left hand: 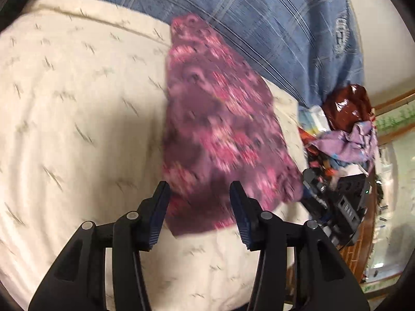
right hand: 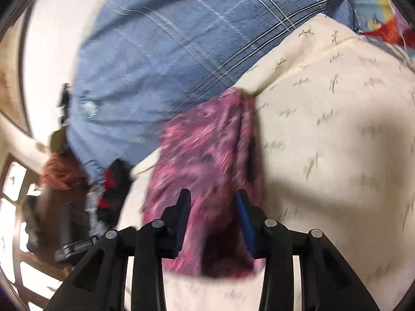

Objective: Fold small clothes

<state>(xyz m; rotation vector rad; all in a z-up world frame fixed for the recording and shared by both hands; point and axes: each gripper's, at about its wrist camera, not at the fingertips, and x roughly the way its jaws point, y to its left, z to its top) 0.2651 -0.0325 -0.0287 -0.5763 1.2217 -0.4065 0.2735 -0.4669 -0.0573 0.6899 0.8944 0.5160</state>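
The purple flowered cloth point(left hand: 220, 129) is laid flat on the cream bed cover point(left hand: 77, 103), just beside the blue blanket point(left hand: 259, 13), and the jaws of both grippers are parted above it, gripping nothing, probably so another fold can be made.

Support surface: 1 cream bedcover point(left hand: 77, 103) printed with small grey sprigs. Lying directly on it: 1 purple floral cloth point(left hand: 220, 119), spread flat, and 1 blue plaid blanket point(left hand: 259, 26) along the far edge.
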